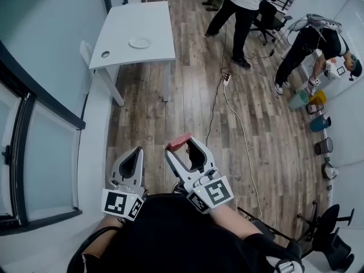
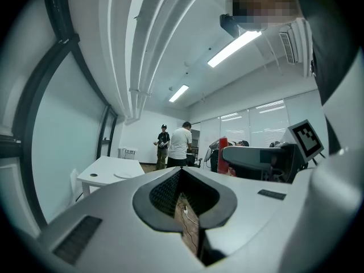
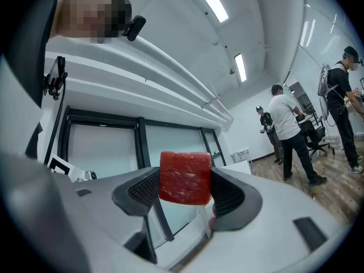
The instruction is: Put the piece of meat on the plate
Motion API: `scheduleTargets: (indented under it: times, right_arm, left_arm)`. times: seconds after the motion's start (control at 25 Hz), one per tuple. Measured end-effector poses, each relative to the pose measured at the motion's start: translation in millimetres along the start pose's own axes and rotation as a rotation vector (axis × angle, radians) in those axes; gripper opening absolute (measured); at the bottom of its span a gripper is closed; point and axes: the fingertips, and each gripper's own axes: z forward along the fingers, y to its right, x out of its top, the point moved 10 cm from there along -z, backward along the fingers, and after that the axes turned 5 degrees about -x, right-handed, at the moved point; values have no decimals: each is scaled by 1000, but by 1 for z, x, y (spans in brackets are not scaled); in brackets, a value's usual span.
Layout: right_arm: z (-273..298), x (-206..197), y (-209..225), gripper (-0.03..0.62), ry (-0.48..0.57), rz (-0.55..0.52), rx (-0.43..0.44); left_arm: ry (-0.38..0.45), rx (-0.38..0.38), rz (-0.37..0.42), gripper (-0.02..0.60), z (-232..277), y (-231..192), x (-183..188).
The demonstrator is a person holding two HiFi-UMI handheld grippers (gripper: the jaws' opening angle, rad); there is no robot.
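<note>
A red, block-shaped piece of meat point(image 1: 178, 141) point(image 3: 185, 177) sits between the pads of my right gripper point(image 1: 182, 148) point(image 3: 185, 182), which is shut on it and held in the air above the wooden floor. To its left, my left gripper point(image 1: 135, 153) point(image 2: 181, 172) has its jaw tips together and holds nothing. The left gripper view also catches the meat point(image 2: 223, 152) off to the right. A white plate point(image 1: 139, 42) point(image 2: 125, 174) lies on a white table point(image 1: 133, 16) point(image 2: 102, 166) far ahead, across the room.
A cable point(image 1: 227, 104) runs along the wooden floor point(image 1: 187, 112) between me and the table. Two people point(image 1: 242, 7) stand beyond the table, and a third person point(image 1: 318, 47) bends at the right, by several bins point(image 1: 315, 115). Windows point(image 1: 23, 152) line the left wall.
</note>
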Motion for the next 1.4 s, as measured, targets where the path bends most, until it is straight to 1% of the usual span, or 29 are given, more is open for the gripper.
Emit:
scheduleTargets:
  times: [0.16,0.32,0.52,0.72,0.96,1.12,1.28,1.4]
  right_arm:
    - [-6,6,18,279,2,-4,22]
    - [-15,11,34,279,-19,-8,40]
    - [-21,11,49,279,-16,-17,59]
    - [-14,-4,47,279,-70,37,66]
    - [-8,-4,56,279,-94,11,65]
    - [1,-2,60,279,-118,-10,47]
    - [15,0,61,279,-94,-10,50]
    - [30,1,62,279,-120,-26,41]
  left_arm:
    - [4,17,0,3,14,17,-1]
    - [7,33,-6,3,26,36,-4]
    - [-5,34,7,3,34,50,-9]
    - [-37,49,-10,3,32,43,-21]
    - [-16,52,-5,3,51,36,-21]
    - [15,21,-33,3,60,25,-21]
    - [-3,38,-31,3,68,11,-18]
    - [-16,43,-41,3,76,-1,-20]
